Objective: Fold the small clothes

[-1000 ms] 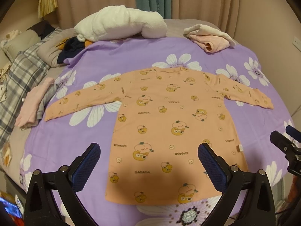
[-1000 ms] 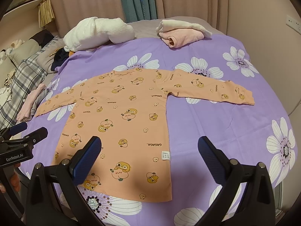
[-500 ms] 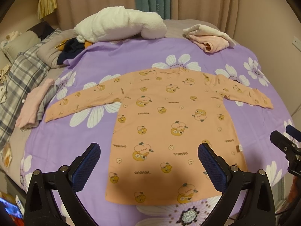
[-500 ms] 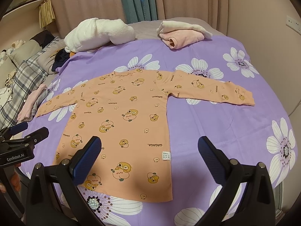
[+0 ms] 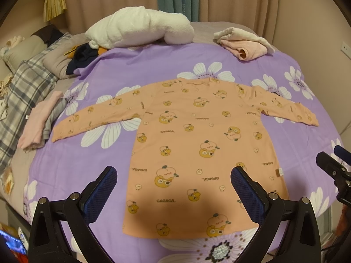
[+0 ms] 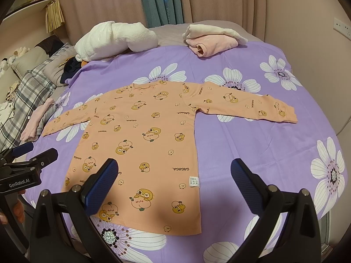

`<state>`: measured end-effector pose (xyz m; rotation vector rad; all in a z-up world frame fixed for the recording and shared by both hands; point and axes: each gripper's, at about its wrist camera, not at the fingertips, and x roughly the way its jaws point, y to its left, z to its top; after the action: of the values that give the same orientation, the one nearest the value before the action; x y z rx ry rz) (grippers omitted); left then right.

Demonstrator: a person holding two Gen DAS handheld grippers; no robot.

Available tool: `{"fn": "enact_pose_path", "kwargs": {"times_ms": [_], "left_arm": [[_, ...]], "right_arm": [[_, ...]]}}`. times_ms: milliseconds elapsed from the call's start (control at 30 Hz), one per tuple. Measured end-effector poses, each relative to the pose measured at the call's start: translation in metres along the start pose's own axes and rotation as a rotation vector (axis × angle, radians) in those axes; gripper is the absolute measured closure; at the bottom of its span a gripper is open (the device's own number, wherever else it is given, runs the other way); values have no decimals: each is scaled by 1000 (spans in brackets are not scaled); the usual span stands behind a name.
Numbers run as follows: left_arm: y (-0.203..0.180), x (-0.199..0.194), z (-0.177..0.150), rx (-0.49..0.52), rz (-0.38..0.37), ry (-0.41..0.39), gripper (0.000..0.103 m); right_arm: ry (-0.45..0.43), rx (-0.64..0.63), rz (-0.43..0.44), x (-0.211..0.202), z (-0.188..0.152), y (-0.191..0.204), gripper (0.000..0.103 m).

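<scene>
An orange long-sleeved child's shirt [image 5: 197, 144] with cartoon prints lies flat on the purple flowered bedsheet [image 5: 136, 68], both sleeves spread out, hem towards me. It also shows in the right wrist view [image 6: 144, 140]. My left gripper [image 5: 174, 189] is open and empty, held above the shirt's hem. My right gripper [image 6: 174, 186] is open and empty above the hem's right part and the sheet [image 6: 252, 144]. Each gripper shows at the edge of the other's view: the right gripper [image 5: 337, 171], the left gripper [image 6: 26, 160].
A white fluffy blanket [image 5: 140, 29] and a folded pink-and-cream garment [image 5: 243, 43] lie at the bed's far side. A pink and grey garment [image 5: 40, 120], a plaid cloth [image 5: 24, 92] and dark clothes [image 5: 82, 54] lie at the left. Curtains hang behind.
Almost nothing has changed. Both views have shifted very slightly; the shirt lies as before and both grippers stay open.
</scene>
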<state>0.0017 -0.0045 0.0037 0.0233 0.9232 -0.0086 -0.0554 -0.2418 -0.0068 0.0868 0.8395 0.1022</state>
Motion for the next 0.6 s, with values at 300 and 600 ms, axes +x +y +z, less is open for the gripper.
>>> {"fn": "enact_pose_path", "kwargs": {"times_ms": [300,600], "left_arm": [[5,18,-2,-8,25,115,1],[11,44,3,-68,-52,137,1]], "right_arm": [[-8,27,-11,5,0,-7,0],[61,84,-33,19,-2,-35,0]]}}
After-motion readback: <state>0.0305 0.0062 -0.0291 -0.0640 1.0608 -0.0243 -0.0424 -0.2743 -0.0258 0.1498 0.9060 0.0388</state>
